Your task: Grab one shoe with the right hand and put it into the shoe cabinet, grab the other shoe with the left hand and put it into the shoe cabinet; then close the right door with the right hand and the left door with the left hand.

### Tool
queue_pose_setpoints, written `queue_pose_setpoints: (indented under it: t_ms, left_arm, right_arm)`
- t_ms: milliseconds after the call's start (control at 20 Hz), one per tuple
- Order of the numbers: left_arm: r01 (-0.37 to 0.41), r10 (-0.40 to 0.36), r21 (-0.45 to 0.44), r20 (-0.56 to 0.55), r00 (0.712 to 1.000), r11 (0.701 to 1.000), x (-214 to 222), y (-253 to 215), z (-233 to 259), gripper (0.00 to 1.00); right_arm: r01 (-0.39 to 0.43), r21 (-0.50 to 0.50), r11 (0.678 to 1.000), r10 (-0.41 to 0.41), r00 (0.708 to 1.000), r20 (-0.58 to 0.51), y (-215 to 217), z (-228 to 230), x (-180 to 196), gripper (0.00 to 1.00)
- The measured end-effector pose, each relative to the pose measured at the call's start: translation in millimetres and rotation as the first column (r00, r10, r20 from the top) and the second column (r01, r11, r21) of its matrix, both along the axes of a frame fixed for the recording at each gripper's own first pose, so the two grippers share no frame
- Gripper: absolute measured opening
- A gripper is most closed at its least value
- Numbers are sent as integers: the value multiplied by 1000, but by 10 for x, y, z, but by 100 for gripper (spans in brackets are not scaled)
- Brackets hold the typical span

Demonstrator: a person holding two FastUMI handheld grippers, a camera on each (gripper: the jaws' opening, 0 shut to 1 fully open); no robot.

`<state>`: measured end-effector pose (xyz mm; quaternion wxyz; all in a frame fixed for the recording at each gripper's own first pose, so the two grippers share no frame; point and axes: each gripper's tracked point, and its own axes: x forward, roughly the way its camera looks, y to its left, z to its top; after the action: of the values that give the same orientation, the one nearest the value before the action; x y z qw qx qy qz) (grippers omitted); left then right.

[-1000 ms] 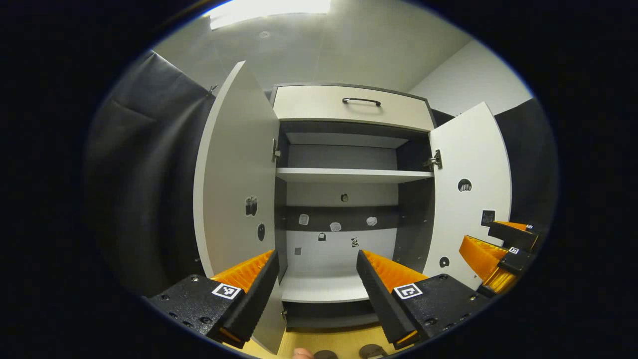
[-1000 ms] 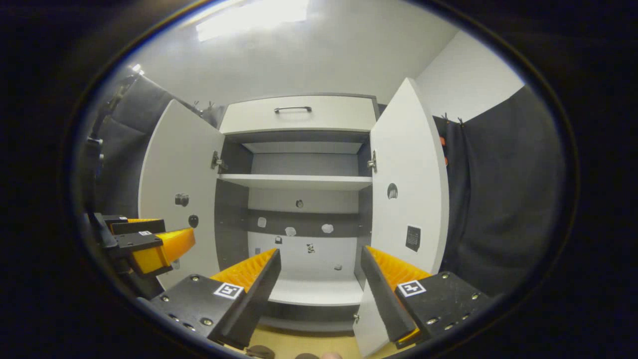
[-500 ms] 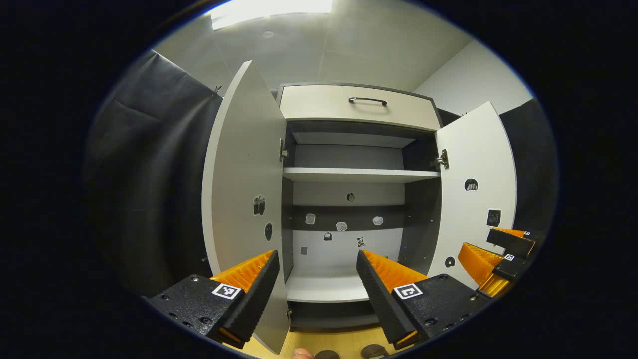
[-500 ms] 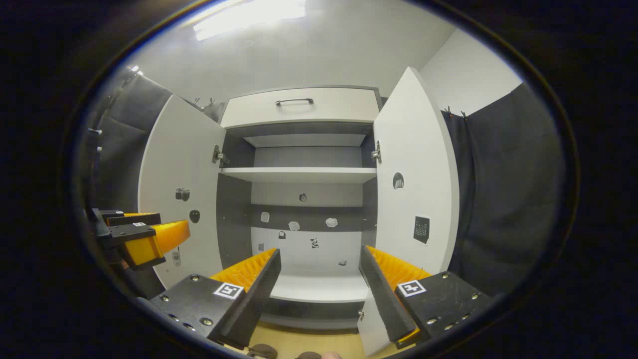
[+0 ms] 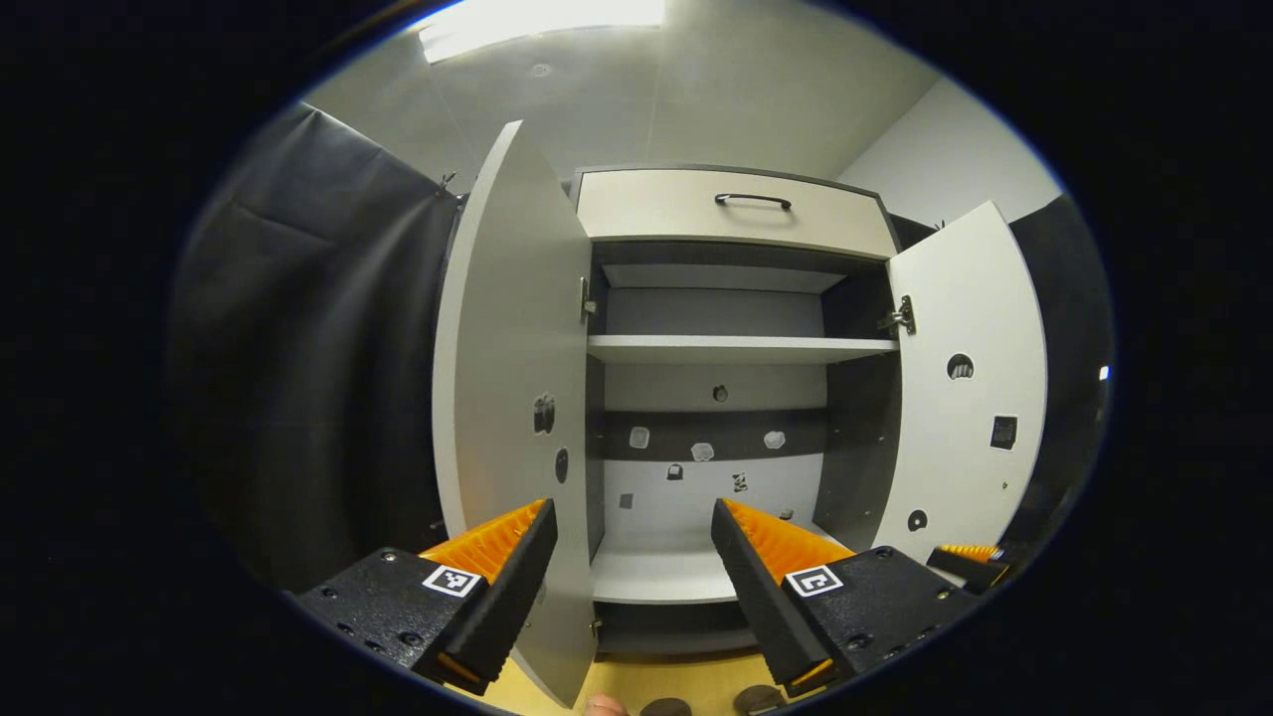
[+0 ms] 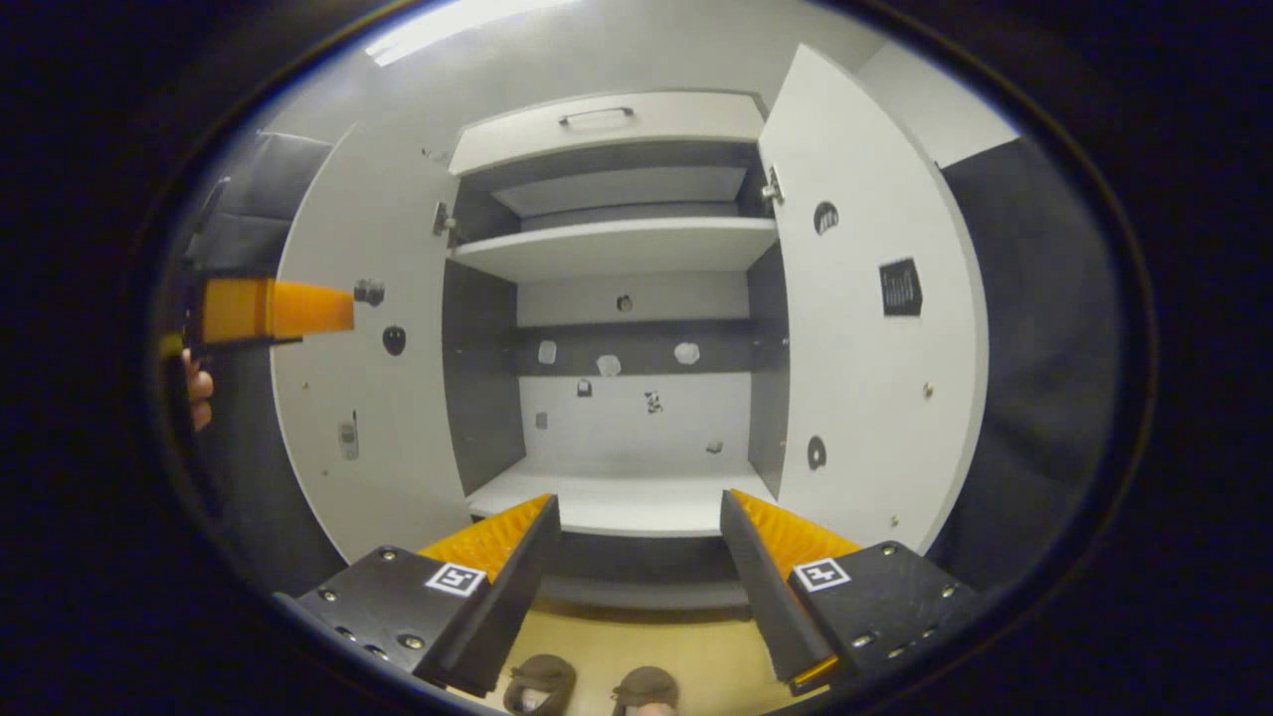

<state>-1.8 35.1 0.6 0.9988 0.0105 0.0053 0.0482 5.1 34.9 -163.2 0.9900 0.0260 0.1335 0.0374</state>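
The shoe cabinet (image 5: 736, 204) (image 6: 607, 124) stands in front of me with both doors swung wide and bare shelves inside. Two brown shoes (image 6: 542, 682) (image 6: 644, 688) sit side by side on the yellowish floor just before it, below my right gripper (image 6: 636, 557), which is open and holds nothing. The shoes' dark tops (image 5: 666, 708) peek in at the bottom edge of the left gripper view. My left gripper (image 5: 632, 557) is open and points at the lower shelf (image 5: 656, 577). It also appears at the left (image 6: 269, 310), held by a hand (image 6: 199, 386).
The left door (image 5: 517, 398) (image 6: 368, 398) and right door (image 5: 965, 398) (image 6: 865, 328) jut out toward me on either side. A drawer with a dark handle (image 5: 753, 200) tops the cabinet. Dark cloth (image 5: 318, 378) hangs on both sides. The right gripper's tip (image 5: 970, 557) shows low right.
The right gripper has tipped downward, so both shoes now come into its view. The left gripper has drifted left, and the right gripper sits lower in the left gripper view.
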Motion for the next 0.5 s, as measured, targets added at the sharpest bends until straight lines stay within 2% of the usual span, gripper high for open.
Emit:
queue_pose_setpoints:
  t_ms: [100,200,300,350,500]
  left_arm:
    - [-13,14,7,-4,1000,1000,-12,72,-8,96]
    - [-26,27,10,-7,1000,1000,-21,144,-1,96]
    - [-37,37,8,-10,999,999,-40,197,-2,93]
    - [-44,44,7,-10,999,999,-52,237,-8,96]
    - [-61,61,11,-12,998,998,-71,312,-17,95]
  right_arm:
    - [-11,-1,1000,11,996,-84,53,-464,-98,97]
    - [-29,-7,1000,27,985,-168,108,-952,-233,95]
    - [-47,-13,999,43,971,-235,153,-1399,-374,97]
    - [-54,-9,999,49,964,-260,179,-1622,-435,97]
    - [-77,3,997,73,936,-345,254,-2259,-651,97]
